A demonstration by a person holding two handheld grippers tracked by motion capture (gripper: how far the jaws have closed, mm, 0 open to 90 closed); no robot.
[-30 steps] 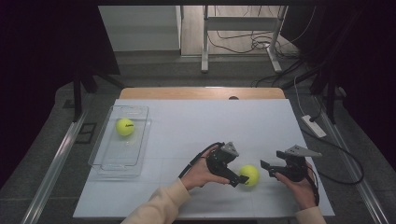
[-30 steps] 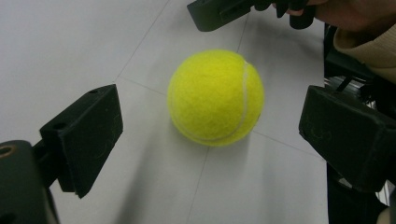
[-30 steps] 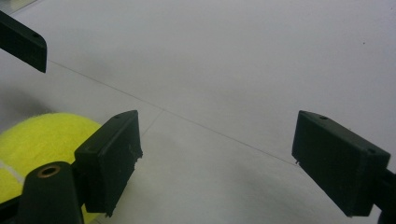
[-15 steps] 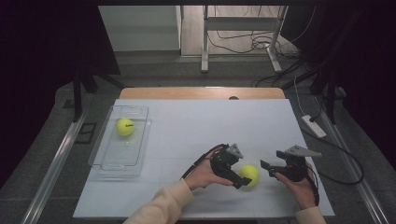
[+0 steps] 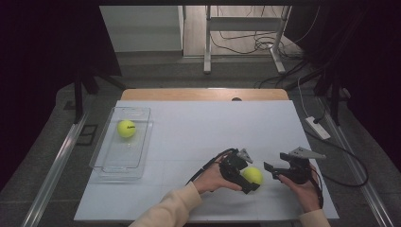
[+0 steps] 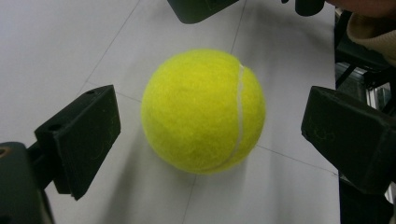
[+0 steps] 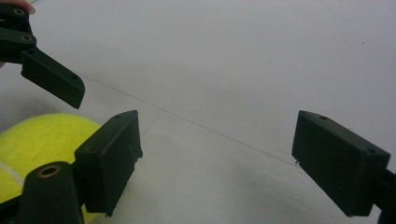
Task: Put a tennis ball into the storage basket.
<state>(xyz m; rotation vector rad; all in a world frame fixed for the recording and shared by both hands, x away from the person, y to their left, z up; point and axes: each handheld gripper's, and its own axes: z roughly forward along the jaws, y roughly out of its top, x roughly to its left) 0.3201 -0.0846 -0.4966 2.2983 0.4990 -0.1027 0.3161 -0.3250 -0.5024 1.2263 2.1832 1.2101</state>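
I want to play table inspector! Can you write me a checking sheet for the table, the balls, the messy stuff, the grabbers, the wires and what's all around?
Surface: white table, flat, wooden strip at the far edge.
Job's things: tennis ball on the table between the left gripper's open jaws, with gaps on both sides; second ball lies in the clear tray at the left.
Clutter: nothing seen.
Grippers: left gripper open, its jaws have just been opening around the ball; right gripper open, nothing between its jaws, beside the ball.
Cables: cords on the floor; power strip beside the table.
Surroundings: dark curtains, metal stand legs.
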